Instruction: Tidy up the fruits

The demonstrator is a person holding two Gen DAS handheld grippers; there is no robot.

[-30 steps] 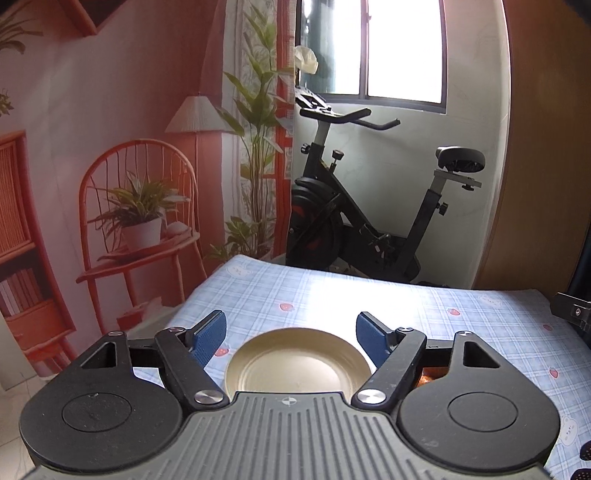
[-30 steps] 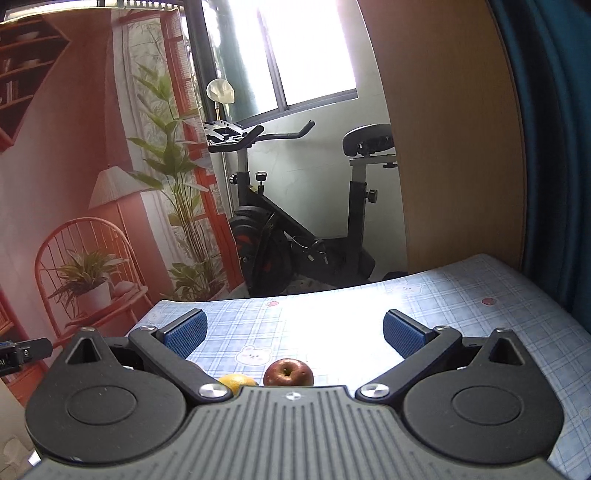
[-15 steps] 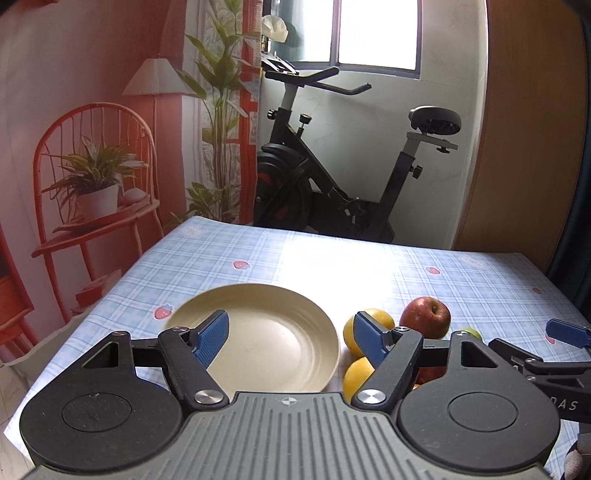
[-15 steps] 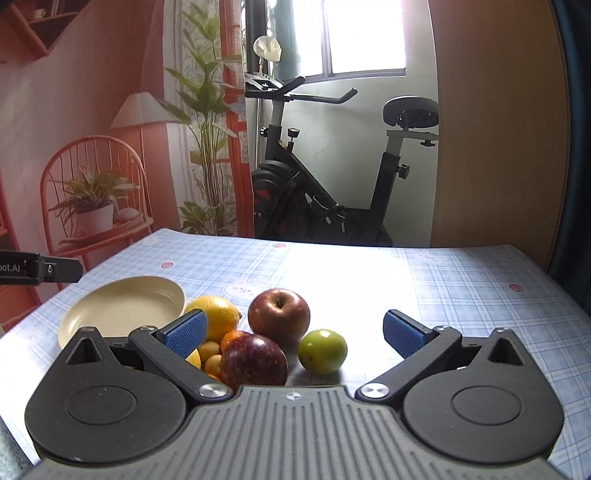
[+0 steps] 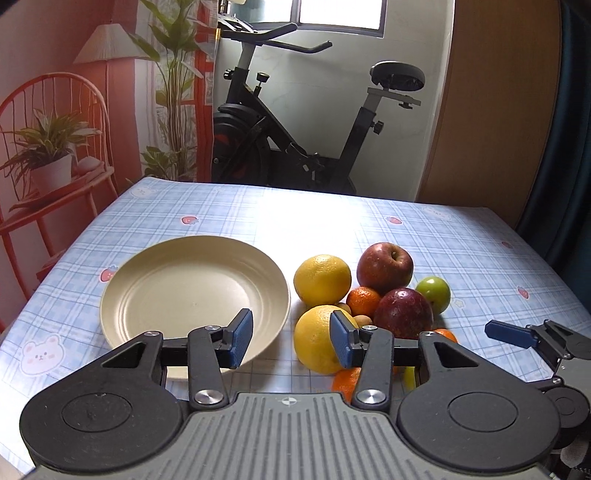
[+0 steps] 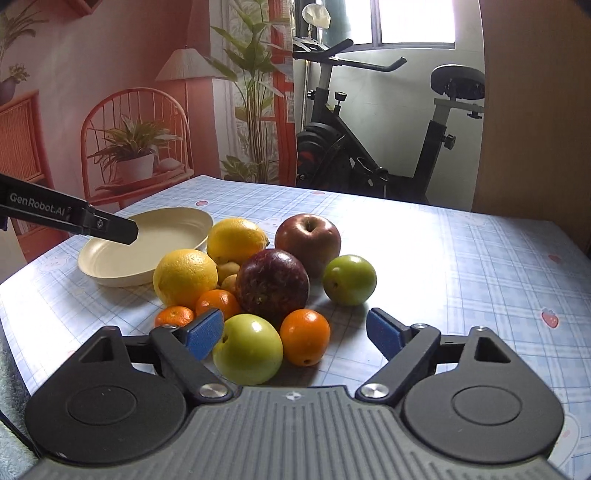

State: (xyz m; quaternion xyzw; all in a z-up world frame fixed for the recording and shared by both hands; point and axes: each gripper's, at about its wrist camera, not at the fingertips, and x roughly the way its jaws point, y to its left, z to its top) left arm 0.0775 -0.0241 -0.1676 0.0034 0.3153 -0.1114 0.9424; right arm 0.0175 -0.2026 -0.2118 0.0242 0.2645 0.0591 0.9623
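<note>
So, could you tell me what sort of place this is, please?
Probably a room in a home: an exercise bike by a window, and a table with a checked cloth, a plate and fruit.

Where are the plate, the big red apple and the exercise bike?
plate (image 5: 177, 280): left wrist view, bare centre of the dish.
red apple (image 6: 307, 236): right wrist view, front skin.
exercise bike (image 5: 397, 75): left wrist view, saddle.

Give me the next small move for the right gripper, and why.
Probably ease the right gripper forward and down around the near green apple, then close. Its jaws stand open and hold nothing, that apple lies closest at the front of the pile, just ahead of the fingers, and the cream plate beside the pile holds no fruit yet.
</note>
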